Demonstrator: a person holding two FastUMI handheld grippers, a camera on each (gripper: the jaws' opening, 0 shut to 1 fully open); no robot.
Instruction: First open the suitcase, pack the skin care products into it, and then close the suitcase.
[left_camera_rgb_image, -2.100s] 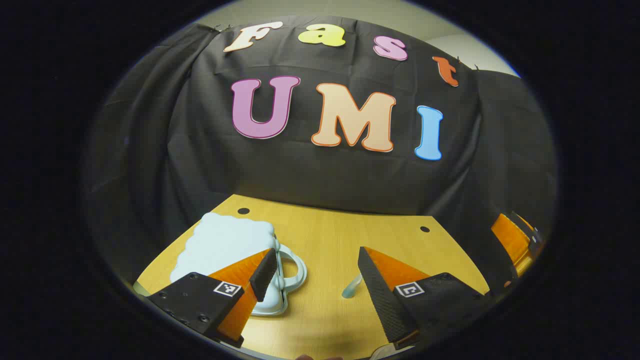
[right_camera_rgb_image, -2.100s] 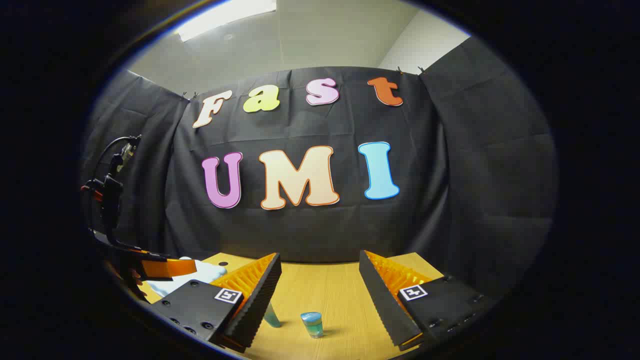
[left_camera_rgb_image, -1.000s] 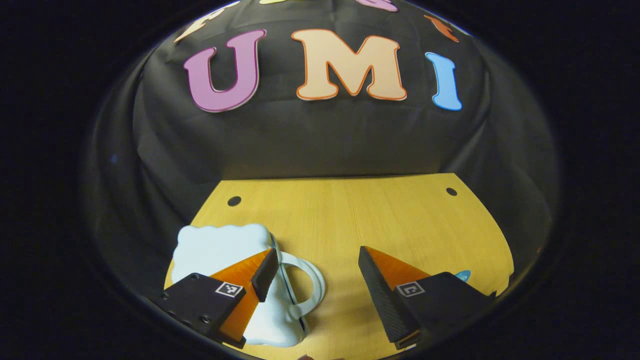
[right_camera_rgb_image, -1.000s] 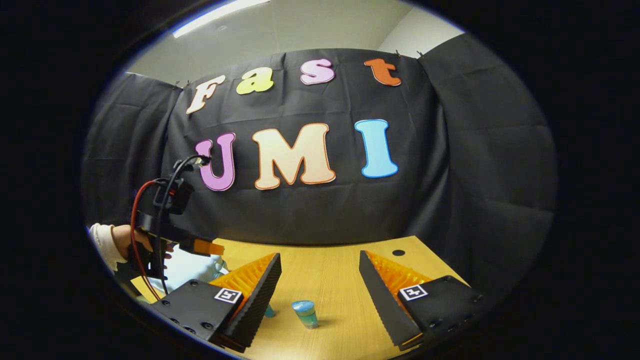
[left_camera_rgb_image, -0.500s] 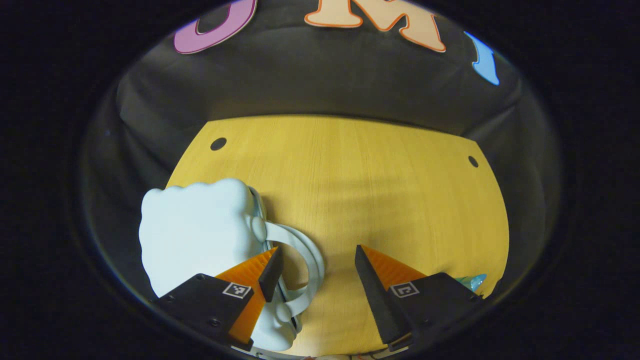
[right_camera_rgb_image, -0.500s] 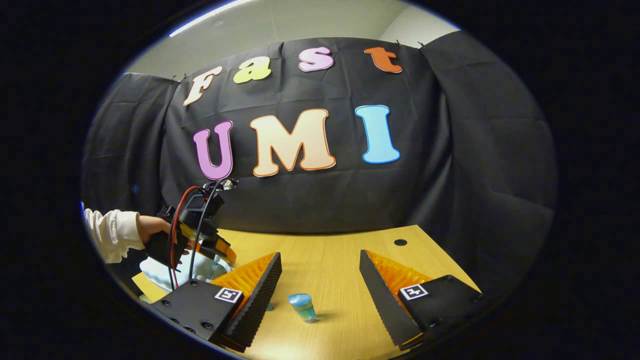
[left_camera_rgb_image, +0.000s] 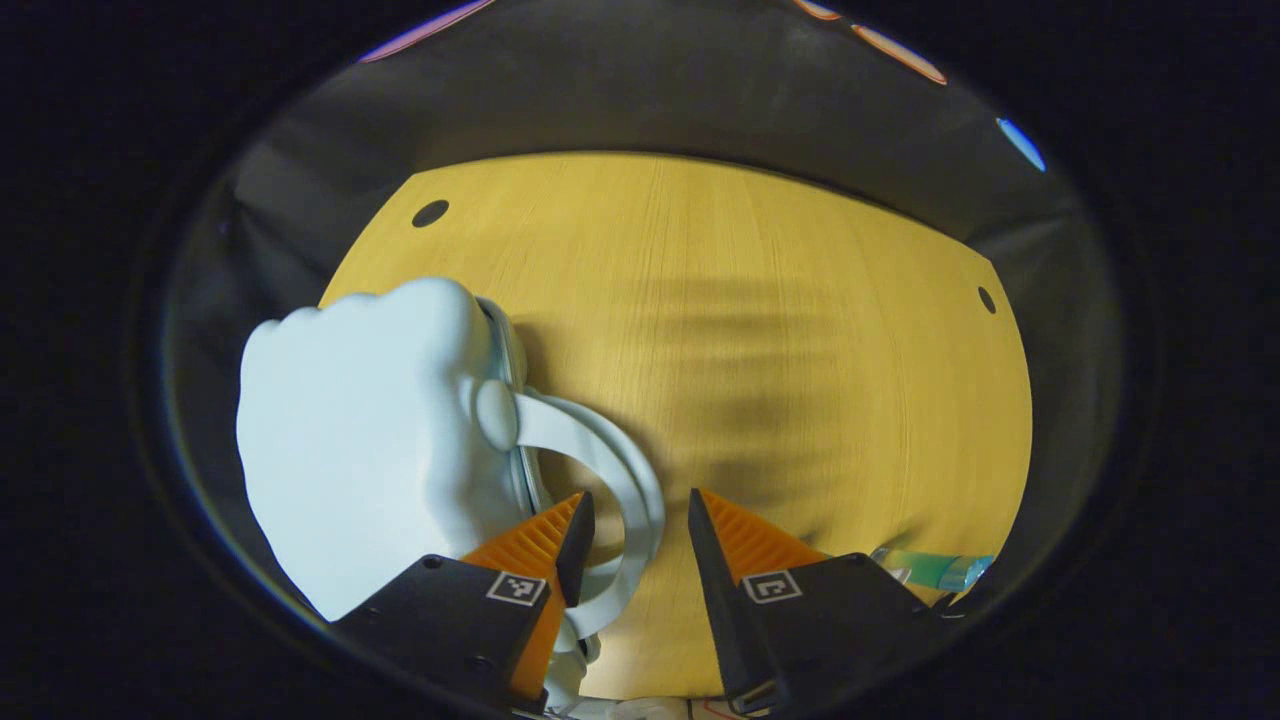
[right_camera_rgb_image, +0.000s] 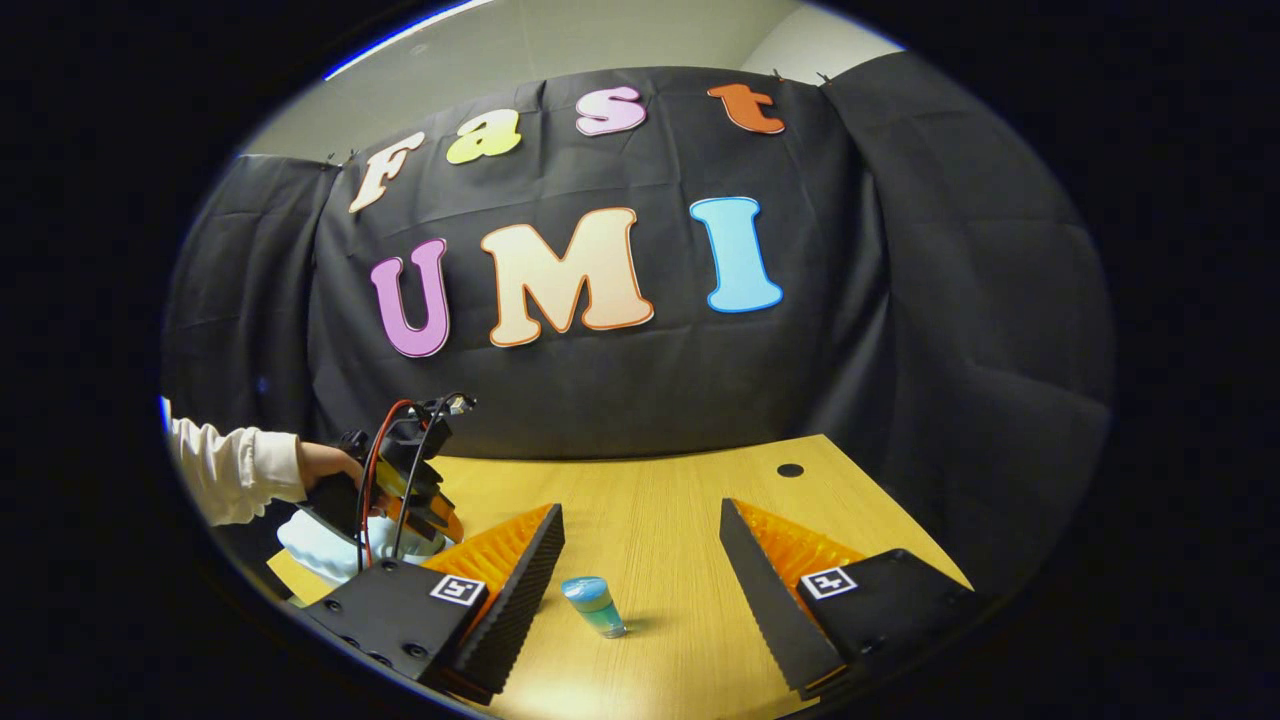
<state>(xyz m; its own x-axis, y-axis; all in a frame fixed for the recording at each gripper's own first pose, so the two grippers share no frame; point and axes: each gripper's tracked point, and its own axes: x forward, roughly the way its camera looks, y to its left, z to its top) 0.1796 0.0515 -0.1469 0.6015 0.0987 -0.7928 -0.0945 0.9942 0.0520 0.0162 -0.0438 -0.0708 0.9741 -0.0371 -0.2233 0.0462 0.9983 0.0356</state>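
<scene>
You are at the first step: opening the suitcase. The suitcase (left_camera_rgb_image: 360, 440), a small pale blue case with a wavy edge, lies flat on the left part of the bench (left_camera_rgb_image: 780, 330), and it looks closed. Its handle (left_camera_rgb_image: 615, 490) is a curved loop that points toward the middle of the bench.

Your left tool (left_camera_rgb_image: 635, 520) is low over this handle. The fingers are partly open, with only a narrow gap between them. One finger (left_camera_rgb_image: 575, 535) sits inside the loop, the other is just outside it, so the band of the handle passes between them. They do not press on it yet, as far as I can judge, so the tool holds nothing.

Your right tool (right_camera_rgb_image: 640, 560) waits above the right part of the bench, wide open and empty. In front of it stands a small blue bottle (right_camera_rgb_image: 593, 604), one of the skin care products. A second one, a greenish tube (left_camera_rgb_image: 935, 570), lies near the bench edge in the left gripper view.

The next move, I think, is to close the left tool on the handle, or to find the seam of the lid beside it, and then lift. The case looks light and may slide or rise whole, so the right tool perhaps must hold the lower half down.
</scene>
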